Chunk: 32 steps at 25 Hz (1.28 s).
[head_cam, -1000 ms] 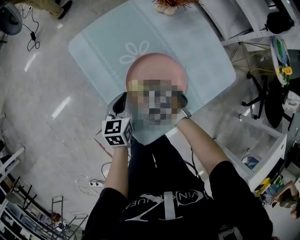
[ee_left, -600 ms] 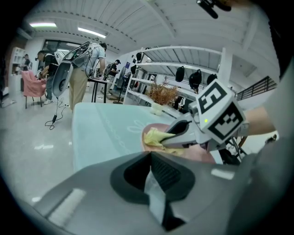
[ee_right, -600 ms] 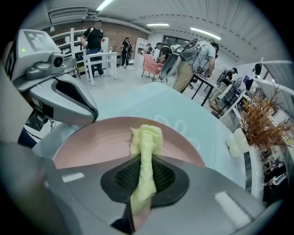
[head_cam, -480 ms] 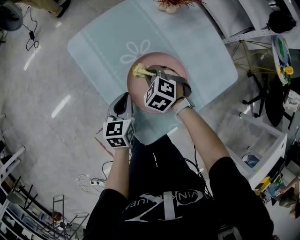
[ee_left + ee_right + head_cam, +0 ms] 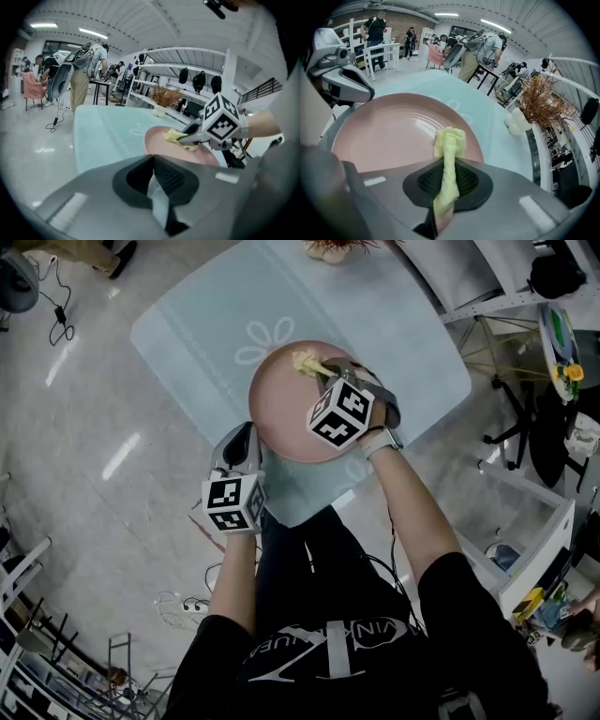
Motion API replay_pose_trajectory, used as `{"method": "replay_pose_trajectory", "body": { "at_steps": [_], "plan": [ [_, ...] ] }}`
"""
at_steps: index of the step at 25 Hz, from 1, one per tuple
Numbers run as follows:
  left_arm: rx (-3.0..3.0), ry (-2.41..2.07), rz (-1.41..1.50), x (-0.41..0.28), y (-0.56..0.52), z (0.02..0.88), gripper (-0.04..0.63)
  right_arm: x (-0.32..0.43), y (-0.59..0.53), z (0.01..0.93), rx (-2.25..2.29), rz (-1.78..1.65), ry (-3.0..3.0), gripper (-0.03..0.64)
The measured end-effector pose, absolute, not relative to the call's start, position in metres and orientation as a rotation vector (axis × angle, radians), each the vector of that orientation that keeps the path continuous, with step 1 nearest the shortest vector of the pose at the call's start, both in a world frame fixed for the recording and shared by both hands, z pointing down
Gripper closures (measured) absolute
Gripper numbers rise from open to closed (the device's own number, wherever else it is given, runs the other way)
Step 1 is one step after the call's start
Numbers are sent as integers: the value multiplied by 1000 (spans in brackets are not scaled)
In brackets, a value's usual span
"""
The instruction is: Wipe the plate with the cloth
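A pink plate (image 5: 286, 404) lies on the pale teal table cover (image 5: 197, 324). My right gripper (image 5: 323, 371) is shut on a yellow cloth (image 5: 307, 362), whose free end rests on the plate's far part. In the right gripper view the cloth (image 5: 450, 143) runs up out of the jaws onto the plate (image 5: 389, 131). My left gripper (image 5: 244, 435) sits at the plate's near-left rim, by the table's edge. In the left gripper view its jaws (image 5: 152, 164) are shut with a pale strip between them, like the table cover. That view also shows the plate (image 5: 157, 139) and cloth (image 5: 174, 136).
A dried brown plant (image 5: 541, 103) and a white lump (image 5: 515, 123) stand at the table's far edge. White metal racks (image 5: 506, 306) and a black chair (image 5: 539, 442) are to the right. Cables (image 5: 183, 606) lie on the floor. People stand in the background.
My right gripper has carried the yellow cloth across the plate, away from me and to the right. The left gripper has hardly moved.
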State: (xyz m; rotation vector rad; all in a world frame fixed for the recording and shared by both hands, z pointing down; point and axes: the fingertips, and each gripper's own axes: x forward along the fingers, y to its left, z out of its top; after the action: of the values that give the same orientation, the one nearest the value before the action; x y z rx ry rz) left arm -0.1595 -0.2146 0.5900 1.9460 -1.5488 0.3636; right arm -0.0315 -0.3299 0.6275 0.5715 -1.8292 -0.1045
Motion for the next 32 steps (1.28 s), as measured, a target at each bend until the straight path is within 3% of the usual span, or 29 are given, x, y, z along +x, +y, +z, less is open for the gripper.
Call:
{"method": "replay_pose_trajectory", "body": {
  "at_steps": [16,32],
  "plan": [
    [1940,-1566,355,-158,-211,588,595,0,-293,627,570,-103,-1809,583],
    [1938,-1573,367,-158,-212,589,595,-28,-234,629,409,-123,-1864,581]
  ]
}}
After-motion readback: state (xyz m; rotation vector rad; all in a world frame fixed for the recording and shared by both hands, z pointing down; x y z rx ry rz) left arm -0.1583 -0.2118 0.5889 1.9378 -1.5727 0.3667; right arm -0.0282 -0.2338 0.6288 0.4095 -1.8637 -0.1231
